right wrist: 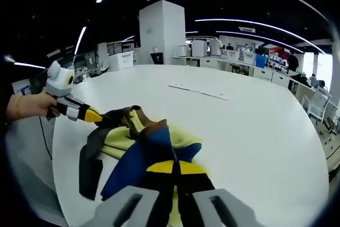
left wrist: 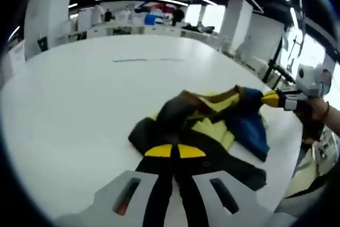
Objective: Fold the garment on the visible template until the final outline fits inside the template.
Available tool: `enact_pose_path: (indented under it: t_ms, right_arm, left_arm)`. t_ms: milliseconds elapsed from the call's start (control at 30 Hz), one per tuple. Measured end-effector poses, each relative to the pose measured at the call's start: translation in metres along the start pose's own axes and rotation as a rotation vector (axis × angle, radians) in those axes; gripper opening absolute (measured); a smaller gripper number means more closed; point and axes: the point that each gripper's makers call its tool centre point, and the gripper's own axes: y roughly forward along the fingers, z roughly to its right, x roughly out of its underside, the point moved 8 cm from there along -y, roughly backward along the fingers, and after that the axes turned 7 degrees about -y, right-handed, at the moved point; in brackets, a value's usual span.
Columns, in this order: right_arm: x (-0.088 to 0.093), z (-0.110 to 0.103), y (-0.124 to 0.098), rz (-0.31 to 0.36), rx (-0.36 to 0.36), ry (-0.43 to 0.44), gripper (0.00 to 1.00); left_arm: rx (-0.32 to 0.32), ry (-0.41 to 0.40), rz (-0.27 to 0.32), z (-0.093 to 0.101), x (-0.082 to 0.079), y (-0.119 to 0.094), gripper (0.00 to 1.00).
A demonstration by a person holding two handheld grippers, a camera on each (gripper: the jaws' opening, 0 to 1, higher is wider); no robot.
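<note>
Large white table in an open office, seen from two handheld grippers facing each other across a crumpled garment. In the left gripper view: garment bunched right of centre on the tabletop, a heap of yellow, black, brown and blue cloth; left gripper rising from the bottom edge, yellow-tipped jaws pressed together on a black fold at the near side of the heap. At the far right, right gripper held in a person's hand, its yellow tip closed on a raised blue and brown edge of the cloth. In the right gripper view: same garment near the table's edge, blue panel nearest, yellow beneath, black strip trailing left; jaws drawn shut on the blue cloth. At the left, other gripper pinching a dark fold. Further back on the table, a thin pale strip (possibly tape, too small to tell). Desks and people in the distance.
</note>
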Motion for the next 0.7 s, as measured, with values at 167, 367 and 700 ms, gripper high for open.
enact_pose_path:
  t_ms: [167, 367, 700]
  right_arm:
    - [-0.007, 0.005, -0.004, 0.013, 0.009, -0.019, 0.0]
    - [-0.025, 0.011, -0.008, 0.032, 0.019, -0.058, 0.0]
    - [-0.055, 0.035, -0.01, 0.066, 0.045, -0.068, 0.0]
  left_arm:
    - [0.011, -0.004, 0.055, 0.0, -0.019, -0.007, 0.0]
    - [0.002, 0.019, 0.113, -0.005, -0.044, -0.016, 0.0]
    - [-0.003, 0.047, 0.22, -0.01, -0.088, -0.025, 0.0]
